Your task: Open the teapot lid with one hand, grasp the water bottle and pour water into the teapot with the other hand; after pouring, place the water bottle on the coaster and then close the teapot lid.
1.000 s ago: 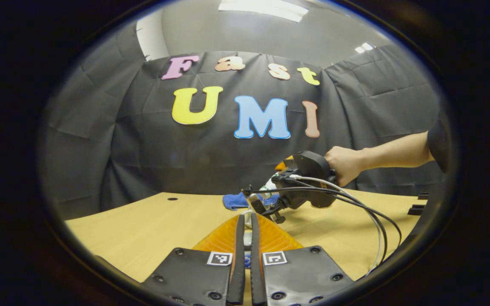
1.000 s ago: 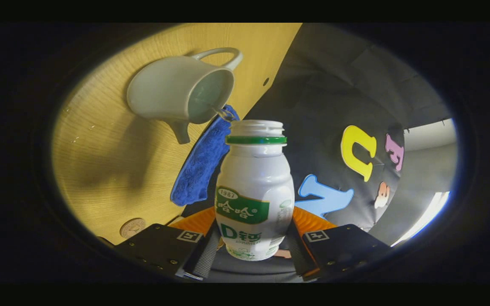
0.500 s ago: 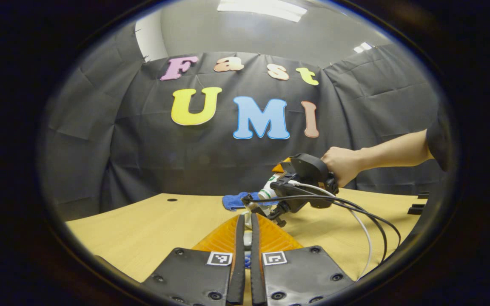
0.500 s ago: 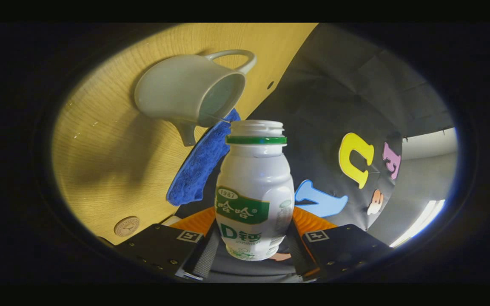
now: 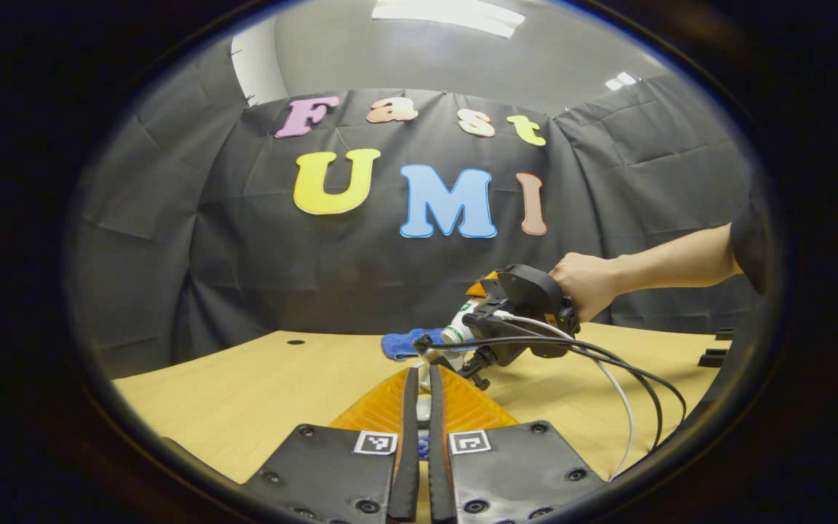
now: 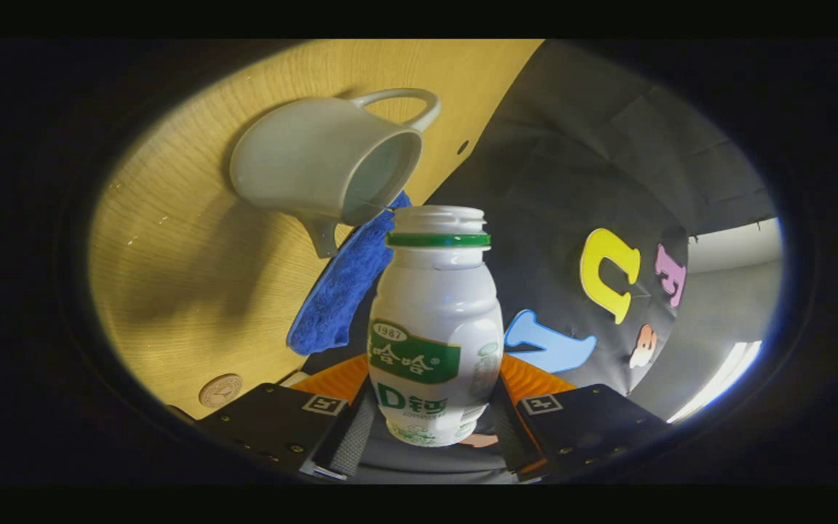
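Observation:
My right gripper (image 6: 431,431) is shut on a white water bottle (image 6: 435,327) with a green neck ring and no cap. The bottle is tipped on its side, its mouth close to the open top of the white teapot (image 6: 317,171) on the wooden table (image 6: 172,269). A small round coaster (image 6: 220,390) lies on the table nearer to me. In the left gripper view the right gripper (image 5: 495,342), held by a hand (image 5: 588,285), tilts the bottle (image 5: 457,329) downward. My left gripper (image 5: 423,375) is shut on a small white piece, apparently the teapot lid (image 5: 424,409), mostly hidden by the fingers.
A blue cloth (image 6: 342,291) lies on the table beside the teapot, also seen behind the bottle as the blue cloth (image 5: 404,343). Black and white cables (image 5: 630,378) trail from the right gripper over the table (image 5: 244,393). A small dark hole (image 5: 294,340) sits near the back edge.
The right gripper with the bottle has shifted slightly left and lower. In the right gripper view the teapot has slid a little to the right, closer to the bottle mouth. My left gripper has stayed put.

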Tool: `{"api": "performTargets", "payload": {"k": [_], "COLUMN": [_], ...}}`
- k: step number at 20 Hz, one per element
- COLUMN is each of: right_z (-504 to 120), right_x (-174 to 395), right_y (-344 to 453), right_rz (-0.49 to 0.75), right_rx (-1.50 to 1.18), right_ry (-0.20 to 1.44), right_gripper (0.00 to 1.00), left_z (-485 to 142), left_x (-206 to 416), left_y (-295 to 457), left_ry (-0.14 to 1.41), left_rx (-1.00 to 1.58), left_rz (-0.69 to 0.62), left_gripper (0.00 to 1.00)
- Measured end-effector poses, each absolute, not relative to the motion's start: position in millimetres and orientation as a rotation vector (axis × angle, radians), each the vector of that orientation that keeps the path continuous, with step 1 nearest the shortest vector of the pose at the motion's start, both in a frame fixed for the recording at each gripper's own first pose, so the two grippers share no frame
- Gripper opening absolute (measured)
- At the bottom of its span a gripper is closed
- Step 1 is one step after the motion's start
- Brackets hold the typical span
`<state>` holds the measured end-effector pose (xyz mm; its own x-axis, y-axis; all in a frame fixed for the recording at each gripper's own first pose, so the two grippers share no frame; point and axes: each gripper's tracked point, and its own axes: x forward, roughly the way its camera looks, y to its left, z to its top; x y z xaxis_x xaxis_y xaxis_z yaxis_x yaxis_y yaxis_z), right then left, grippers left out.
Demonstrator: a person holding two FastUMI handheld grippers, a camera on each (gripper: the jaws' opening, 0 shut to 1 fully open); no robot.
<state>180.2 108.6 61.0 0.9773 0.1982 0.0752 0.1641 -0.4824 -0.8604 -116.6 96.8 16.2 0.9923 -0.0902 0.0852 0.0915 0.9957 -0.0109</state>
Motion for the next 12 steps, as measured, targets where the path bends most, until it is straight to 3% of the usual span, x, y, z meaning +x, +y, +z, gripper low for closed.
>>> {"api": "performTargets", "payload": {"k": [2, 3, 6, 11, 12], "right_z": [57, 55, 51, 41, 39], "right_x": [182, 183, 183, 186, 188], "right_y": [109, 109, 108, 99, 99], "right_rz": [0.049, 0.051, 0.057, 0.091, 0.102], "right_rx": [-2.069, -2.065, -2.051, -1.965, -1.939], "right_ry": [-0.249, -0.246, -0.236, -0.168, -0.15], "right_gripper": [0.72, 0.72, 0.72, 0.72, 0.72], "left_z": [17, 17, 15, 15, 14], "left_x": [-117, -117, -116, -115, -115], "left_y": [97, 97, 97, 98, 98], "left_ry": [-0.089, -0.088, -0.083, -0.081, -0.079], "left_rx": [-0.015, -0.016, -0.018, -0.02, -0.02], "left_rz": [-0.087, -0.086, -0.084, -0.078, -0.077], "left_gripper": [0.16, 0.12, 0.16, 0.12, 0.16]}}
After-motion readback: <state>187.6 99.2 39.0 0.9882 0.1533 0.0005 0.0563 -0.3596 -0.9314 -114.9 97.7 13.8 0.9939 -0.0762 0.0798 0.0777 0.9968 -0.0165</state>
